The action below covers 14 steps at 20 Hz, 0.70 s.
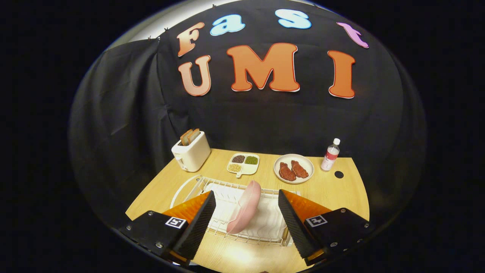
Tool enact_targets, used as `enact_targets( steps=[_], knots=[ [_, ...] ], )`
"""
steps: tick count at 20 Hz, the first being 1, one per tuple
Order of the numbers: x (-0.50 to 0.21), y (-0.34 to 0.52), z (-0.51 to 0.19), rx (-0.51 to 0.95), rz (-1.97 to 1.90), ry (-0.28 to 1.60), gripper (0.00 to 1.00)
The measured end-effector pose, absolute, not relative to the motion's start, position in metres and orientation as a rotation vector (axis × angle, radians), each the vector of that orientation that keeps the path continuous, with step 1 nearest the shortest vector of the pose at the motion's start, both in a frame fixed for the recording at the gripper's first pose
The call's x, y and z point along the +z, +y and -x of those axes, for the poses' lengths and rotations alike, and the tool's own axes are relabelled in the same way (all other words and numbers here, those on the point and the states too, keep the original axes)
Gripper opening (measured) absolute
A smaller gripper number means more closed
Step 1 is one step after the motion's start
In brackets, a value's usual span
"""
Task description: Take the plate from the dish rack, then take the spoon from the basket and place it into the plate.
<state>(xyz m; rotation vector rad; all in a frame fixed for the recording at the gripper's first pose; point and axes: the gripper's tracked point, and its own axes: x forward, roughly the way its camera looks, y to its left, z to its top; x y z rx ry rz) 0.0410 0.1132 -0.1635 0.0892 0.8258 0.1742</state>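
1. Gripper view: the gripper (246,212) sits low in the middle of the picture. Its two fingers stand wide apart and hold nothing — there is a big gap between them.

2. In that gap I can see a pink plate (245,207). It stands up on its edge in a white wire dish rack (227,188). The plate leans a little, and neither finger touches it.

3. The dish rack rests on a light wooden table (333,189). The rack reaches from one finger across to the other, and parts of it hide behind both fingers. A white tray seems to lie under the wires.

4. Past the rack, near the middle of the picture, lies a small white dish with four parts (243,164). Each part holds tiny seeds or beans — some dark, some green, some pale.

5. Just to the right of that dish is a round white plate (294,168) with two reddish pieces of meat (293,170) on it.

6. Farther right, near the back edge of the table, a small clear bottle (330,154) with a white cap stands upright. A little black round spot (339,174) lies on the table just in front of it.

7. At the middle left, on the back corner of the table, stands a white toaster (191,151). Two slices of toast (189,136) poke out of its top.

8. I cannot tell where the spoon and the basket are.
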Motion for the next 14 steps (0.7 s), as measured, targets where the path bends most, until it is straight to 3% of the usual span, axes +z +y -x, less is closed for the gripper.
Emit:
enact_targets(
  steps=[6, 11, 14],
  knots=[
    [-0.21, 0.122, -0.038, 0.181, -0.092, 1.074, 0.96],
    [-0.239, 0.131, -0.043, 0.17, -0.082, 1.196, 0.79],
    [-0.257, 0.133, -0.047, 0.161, -0.056, 1.261, 0.75]
  ],
)
